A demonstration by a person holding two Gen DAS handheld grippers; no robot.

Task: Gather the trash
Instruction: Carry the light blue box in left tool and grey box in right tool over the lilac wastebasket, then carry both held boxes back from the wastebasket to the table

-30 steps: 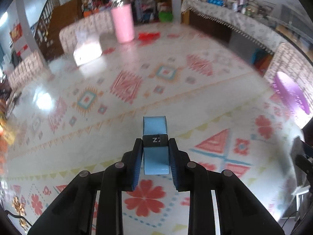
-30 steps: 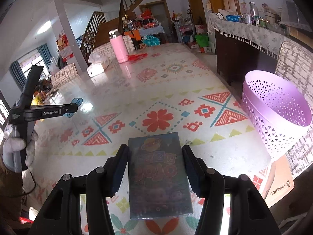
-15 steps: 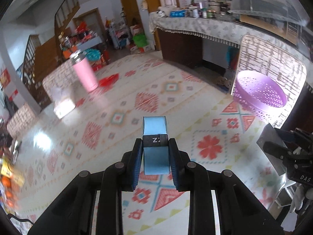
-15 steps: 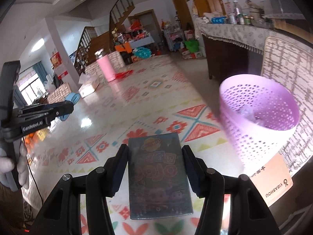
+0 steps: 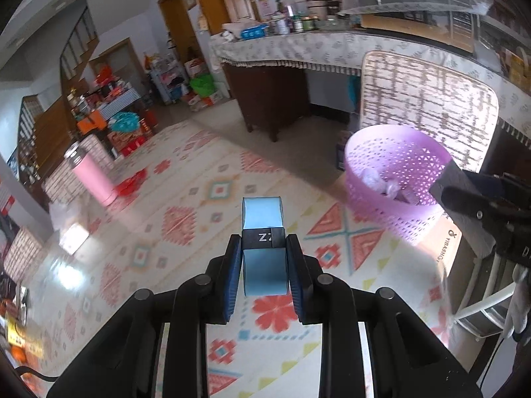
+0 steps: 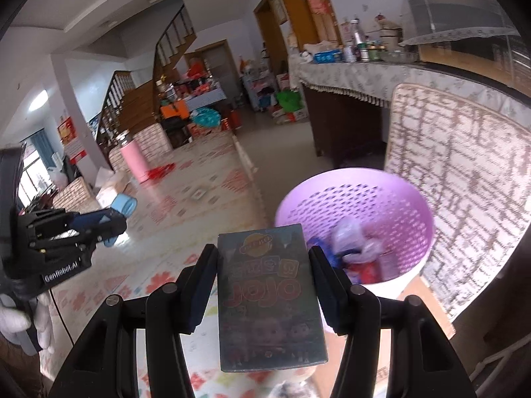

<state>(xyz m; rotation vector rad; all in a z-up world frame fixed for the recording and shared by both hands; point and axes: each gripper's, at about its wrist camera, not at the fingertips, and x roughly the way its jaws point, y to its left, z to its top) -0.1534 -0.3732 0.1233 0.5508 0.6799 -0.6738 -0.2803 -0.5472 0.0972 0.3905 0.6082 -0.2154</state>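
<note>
The left gripper pinches a light blue roll of tape between its blue pads, the roll standing upright with a black band across its middle. The right gripper is pressed onto the two long sides of a flat dark box printed with cartoon figures and red letters.

Below both tools lies a pale floor mat patterned with red diamonds, triangles and flowers; it shines where window light falls on its left part. At the right, on the mat's edge, stands a lilac plastic basket with a pierced wall. In the right wrist view the basket sits just beyond the box and holds crumpled wrappers and bits of plastic. A brown cardboard sheet lies under it, and a woven patterned panel leans behind it.

Far along the right wall runs a long counter under a fringed cloth, crowded with bottles and jars. A pink cylinder stands at the far left of the mat. Beyond are a wooden staircase, stacked boxes and doorways. A gloved hand grips the left tool's handle.
</note>
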